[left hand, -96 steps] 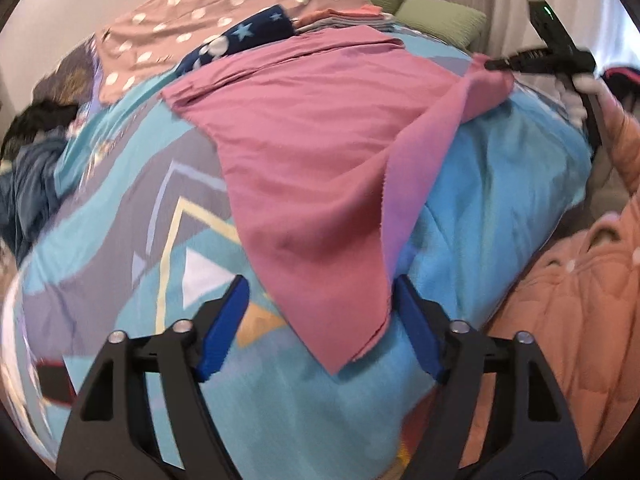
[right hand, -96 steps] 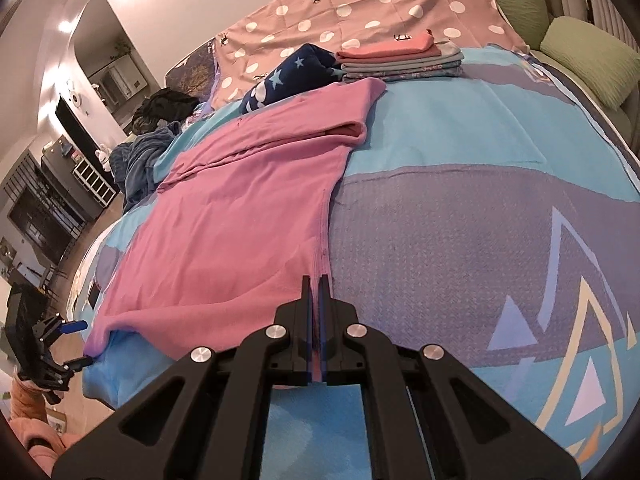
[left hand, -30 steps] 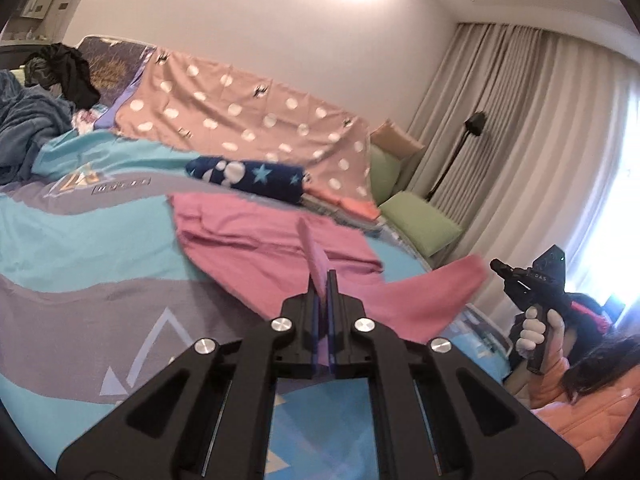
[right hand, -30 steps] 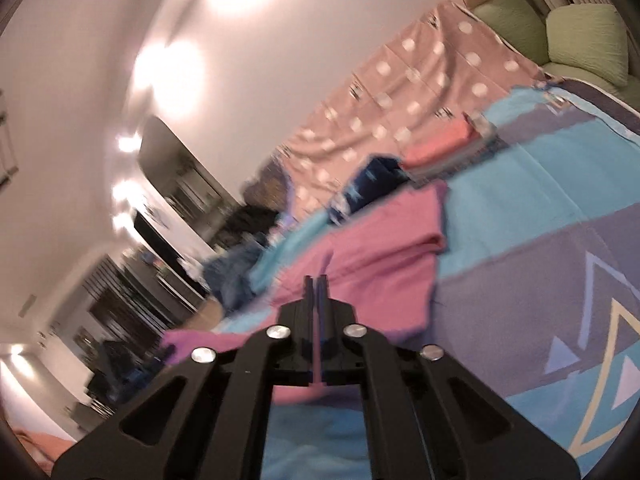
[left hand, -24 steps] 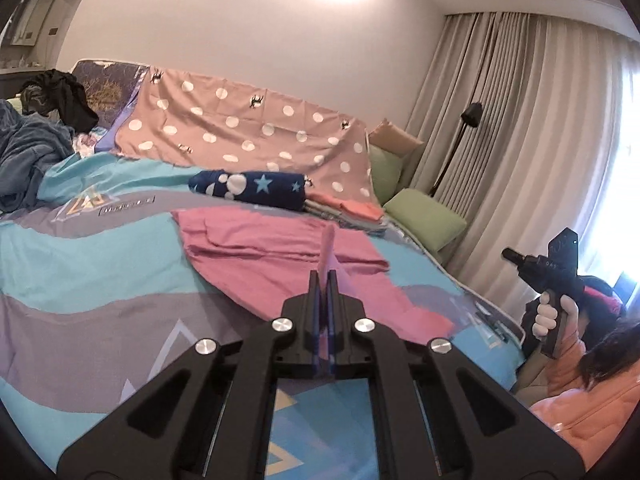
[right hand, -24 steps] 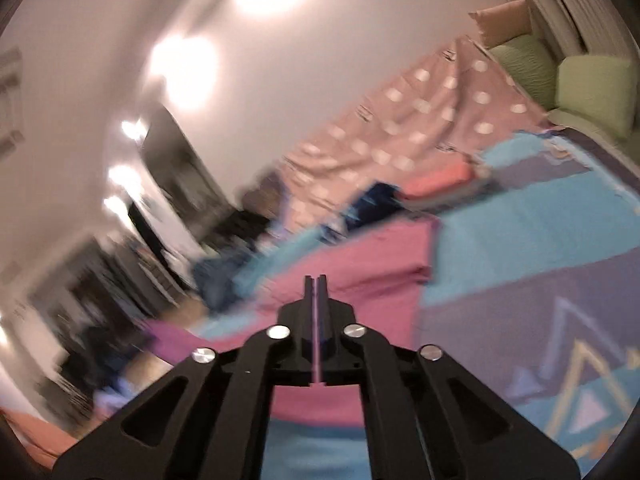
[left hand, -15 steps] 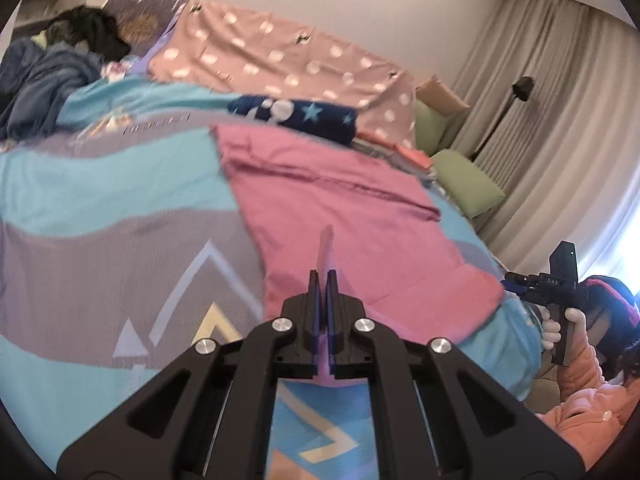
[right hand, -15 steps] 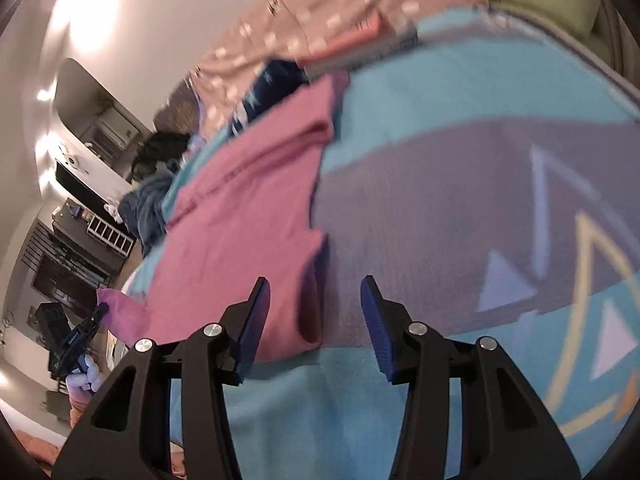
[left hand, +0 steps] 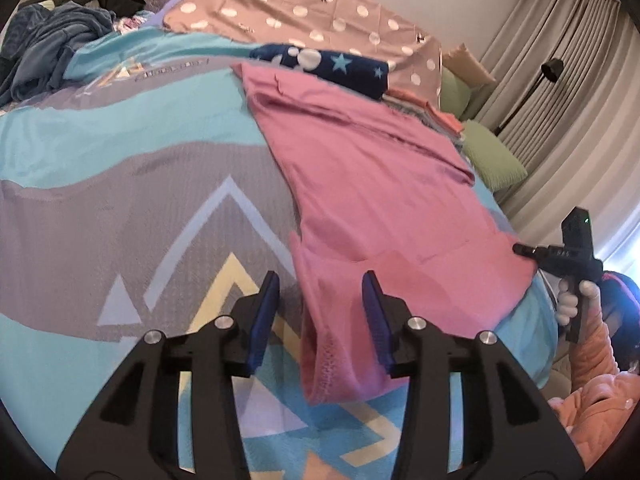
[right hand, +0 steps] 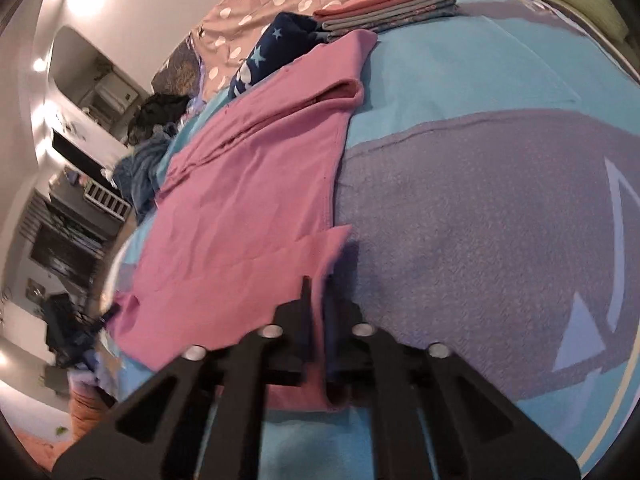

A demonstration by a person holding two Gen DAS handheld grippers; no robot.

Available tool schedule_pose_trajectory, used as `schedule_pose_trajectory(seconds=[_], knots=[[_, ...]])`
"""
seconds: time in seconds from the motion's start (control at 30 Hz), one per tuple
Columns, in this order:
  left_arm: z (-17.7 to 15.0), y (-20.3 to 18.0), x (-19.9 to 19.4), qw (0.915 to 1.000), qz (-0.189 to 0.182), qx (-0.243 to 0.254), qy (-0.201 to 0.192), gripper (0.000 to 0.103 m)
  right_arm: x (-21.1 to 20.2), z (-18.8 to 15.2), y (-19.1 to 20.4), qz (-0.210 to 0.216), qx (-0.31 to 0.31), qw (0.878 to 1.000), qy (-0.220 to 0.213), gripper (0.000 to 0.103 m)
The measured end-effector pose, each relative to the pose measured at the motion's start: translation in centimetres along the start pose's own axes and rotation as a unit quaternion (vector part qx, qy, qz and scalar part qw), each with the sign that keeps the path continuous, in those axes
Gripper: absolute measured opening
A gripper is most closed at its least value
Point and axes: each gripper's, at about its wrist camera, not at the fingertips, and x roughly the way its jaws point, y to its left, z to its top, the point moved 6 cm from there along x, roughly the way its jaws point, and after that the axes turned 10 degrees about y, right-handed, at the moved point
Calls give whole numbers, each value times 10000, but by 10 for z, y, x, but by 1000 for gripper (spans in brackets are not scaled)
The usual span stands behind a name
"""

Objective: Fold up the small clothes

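Note:
A pink garment (left hand: 372, 184) lies spread on the bed, its near hem folded back on itself. My left gripper (left hand: 320, 308) is open, its blue fingers either side of the garment's near left corner (left hand: 336, 344). In the right wrist view the same garment (right hand: 256, 208) reaches my right gripper (right hand: 316, 312), whose jaws stand narrowly apart with the garment's near right corner between them; the view is blurred. The right gripper also shows in the left wrist view (left hand: 560, 256) at the garment's far right corner.
The bed cover (left hand: 120, 208) is blue and grey with triangles. A navy star-print garment (left hand: 320, 64), a folded stack (right hand: 384, 8) and a polka-dot sheet (left hand: 304, 12) lie beyond. Dark clothes (left hand: 52, 48) are heaped far left. Green pillows (left hand: 492, 156) lie right.
Both grippers came down to the bed with the pink garment. The left gripper opened and let go of its corner. The right gripper, open half a second ago, has narrowed around its corner.

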Motion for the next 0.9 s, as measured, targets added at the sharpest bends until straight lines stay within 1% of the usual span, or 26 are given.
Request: schedule_pose_trajectory(seconds=[0.03, 0.07, 0.1, 0.17, 0.23, 0.3, 0.43, 0.5, 0.63, 0.73, 0.9], knots=[[0, 0, 1, 10000, -5, 7, 15, 38, -4, 0, 2, 91, 21, 9999, -78, 3], [0, 0, 2, 10000, -47, 20, 14, 25, -12, 0, 4, 275, 78, 9994, -206, 3], [2, -1, 2, 9999, -146, 29, 6, 4, -20, 0, 7, 439, 114, 9984, -331, 2], [6, -4, -7, 9996, -202, 40, -180, 4, -37, 0, 14, 716, 139, 9957, -570, 2], [10, -9, -17, 9991, -179, 129, -366, 4, -53, -1, 22, 876, 101, 9930, -788, 2], [15, -18, -33, 9977, -149, 254, -614, 4, -67, -3, 30, 934, 35, 9907, -987, 2], [22, -35, -60, 9939, -107, 508, -975, 3, -88, -9, 44, 1094, -123, 9857, -1277, 2], [22, -42, -74, 9915, -188, 580, -1154, 3, -94, -10, 49, 1222, -186, 9829, -1367, 2], [23, -59, -100, 9843, -575, 686, -1519, 3, -111, -13, 56, 1613, -223, 9737, -1592, 2], [25, -69, -120, 9776, -862, 716, -1780, 2, -126, -15, 61, 1752, -281, 9680, -1772, 2], [25, -78, -159, 9667, -1072, 753, -2199, 2, -159, -24, 72, 1935, -462, 9572, -2102, 2]])
